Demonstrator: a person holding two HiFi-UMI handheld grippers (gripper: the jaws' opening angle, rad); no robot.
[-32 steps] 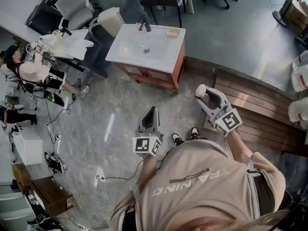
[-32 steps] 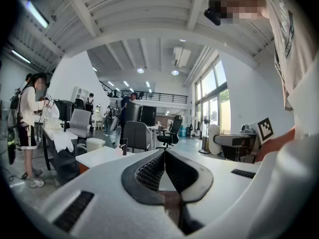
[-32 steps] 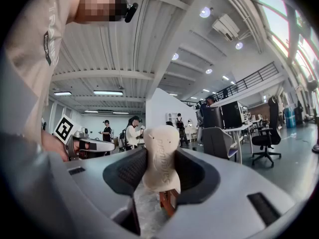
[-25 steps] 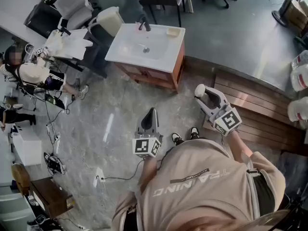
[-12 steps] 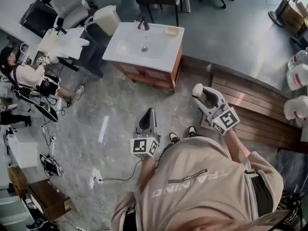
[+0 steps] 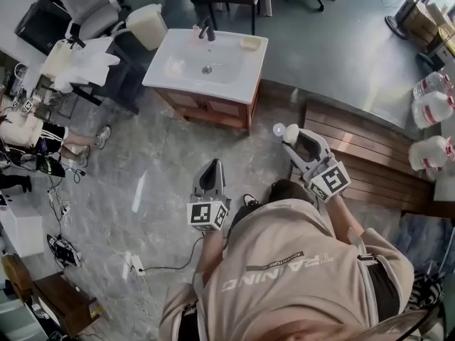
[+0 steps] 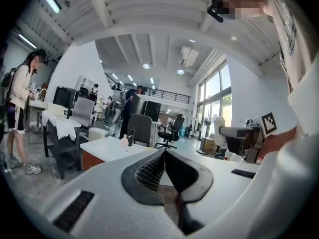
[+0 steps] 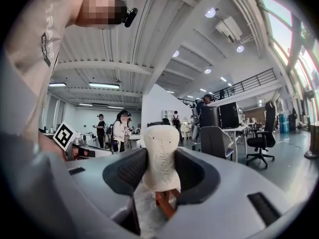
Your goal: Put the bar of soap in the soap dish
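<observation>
A cream bar of soap (image 8: 161, 156) stands upright between the jaws of my right gripper (image 8: 161, 159), which is shut on it. In the head view the right gripper (image 6: 291, 135) holds the soap (image 6: 287, 131) out over the floor, in front of the white sink vanity (image 6: 234, 77). A pale yellow soap dish (image 6: 250, 42) sits on the sink's far right corner, beside the dark faucet (image 6: 207, 30). My left gripper (image 6: 213, 166) is shut with nothing in it and points at the vanity. In the left gripper view the left gripper (image 7: 164, 154) faces the countertop (image 7: 107, 148).
A wooden platform (image 6: 370, 158) lies to the right, with white jugs (image 6: 430, 105) past it. A cloth-covered table (image 6: 78, 59), office chairs and a person (image 6: 28, 130) are at the left. Cables and a power strip (image 6: 135, 265) lie on the marble floor.
The vanity has slid down and left in the head view and looks closer. Both grippers keep the same pose ahead of the body; the right one still holds the soap.
</observation>
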